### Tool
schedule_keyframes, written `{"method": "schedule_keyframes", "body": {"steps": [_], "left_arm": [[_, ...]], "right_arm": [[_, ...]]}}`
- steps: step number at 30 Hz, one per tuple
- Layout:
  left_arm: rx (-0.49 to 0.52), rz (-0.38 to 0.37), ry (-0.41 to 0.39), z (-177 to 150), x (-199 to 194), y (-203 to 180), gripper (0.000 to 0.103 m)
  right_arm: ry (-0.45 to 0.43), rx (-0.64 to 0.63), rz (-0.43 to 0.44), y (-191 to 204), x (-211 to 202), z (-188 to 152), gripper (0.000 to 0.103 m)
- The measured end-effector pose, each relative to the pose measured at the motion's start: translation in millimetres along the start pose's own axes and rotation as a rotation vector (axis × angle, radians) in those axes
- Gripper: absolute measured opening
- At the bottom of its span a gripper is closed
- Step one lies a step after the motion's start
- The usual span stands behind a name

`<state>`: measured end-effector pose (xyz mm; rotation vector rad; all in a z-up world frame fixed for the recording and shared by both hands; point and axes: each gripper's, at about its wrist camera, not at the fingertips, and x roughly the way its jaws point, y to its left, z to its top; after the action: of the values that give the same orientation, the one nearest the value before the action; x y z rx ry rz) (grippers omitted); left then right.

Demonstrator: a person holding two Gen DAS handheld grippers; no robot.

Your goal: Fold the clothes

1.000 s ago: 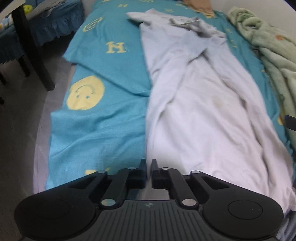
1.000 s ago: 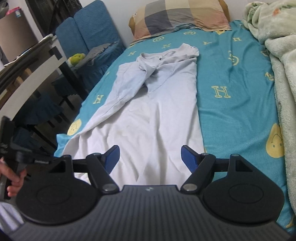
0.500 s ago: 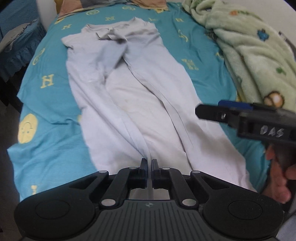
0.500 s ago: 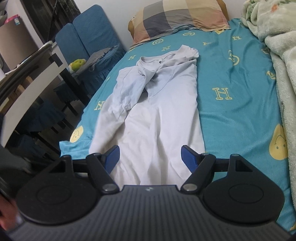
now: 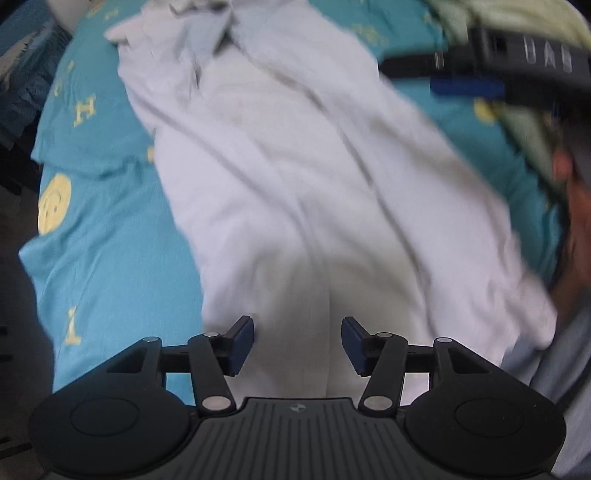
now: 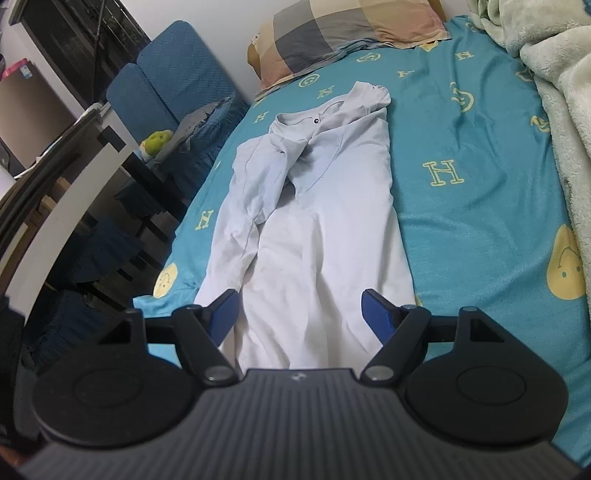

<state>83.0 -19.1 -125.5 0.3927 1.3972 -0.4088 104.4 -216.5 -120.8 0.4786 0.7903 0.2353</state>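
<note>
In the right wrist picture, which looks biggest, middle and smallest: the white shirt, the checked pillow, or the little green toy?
1. white shirt: it looks by far the biggest.
2. checked pillow: middle, though it lies farther from the camera, so it looks smaller than it may be.
3. green toy: smallest.

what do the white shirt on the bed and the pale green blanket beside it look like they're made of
The white long-sleeved shirt looks like thin matte cotton jersey: soft, shallow creases, no sheen. The pale green blanket looks like plush fleece: thick, fuzzy, rounded folds. Fibre content can't be confirmed by look.
</note>
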Motion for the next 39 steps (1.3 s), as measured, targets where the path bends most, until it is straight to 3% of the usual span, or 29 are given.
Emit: {"method": "schedule_keyframes", "body": {"steps": [3,5,6,7,10,16,21,26,29,31,36,39], "left_arm": [[0.067,0.023,0.097,-15.7,8.9,-12.8,0.052],[0.084,0.007,0.124,-23.0,12.1,-20.5,0.03],[0.092,-0.002,0.138,-26.6,13.7,-24.3,0.008],[0.095,-0.011,0.143,-29.3,13.3,-27.4,0.005],[0.047,-0.056,0.06,-26.5,-9.4,-27.8,0.003],[-0.149,-0.245,-0.077,-19.8,-68.4,-20.0,0.003],[-0.138,-0.217,-0.043,-37.6,-37.6,-48.4,0.004],[-0.1,-0.189,-0.095,-50.7,-19.7,-64.2,0.006],[-0.087,-0.19,-0.153,-56.2,-34.4,-68.2,0.018],[-0.075,-0.19,-0.197,-60.1,-49.5,-69.5,0.033],[-0.071,-0.177,-0.383,-65.8,-95.5,-57.7,0.048],[-0.127,-0.177,-0.462,-55.9,-108.7,-42.0,0.05]], "right_arm": [[0.002,0.009,-0.011,-3.1,-0.5,-0.4,0.075],[0.004,0.017,-0.012,-4.9,-0.2,-0.3,0.075],[0.006,0.021,-0.011,-5.7,0.3,-0.3,0.075],[0.01,0.022,-0.011,-6.4,1.5,-0.7,0.075],[0.017,0.016,-0.023,-6.8,2.5,-2.6,0.075],[0.003,0.03,-0.006,-7.9,-3.6,-1.9,0.075],[0.005,0.05,0.018,-10.1,-5.8,-3.2,0.076],[0.036,0.142,0.189,-19.3,-6.7,-5.3,0.076],[-0.001,0.114,0.201,-13.7,-10.7,-1.8,0.077],[-0.017,0.114,0.218,-11.6,-12.8,1.2,0.077],[-0.055,0.106,0.242,-7.5,-19.6,14.4,0.077],[-0.055,0.07,0.248,0.3,-12.7,34.4,0.076]]}}
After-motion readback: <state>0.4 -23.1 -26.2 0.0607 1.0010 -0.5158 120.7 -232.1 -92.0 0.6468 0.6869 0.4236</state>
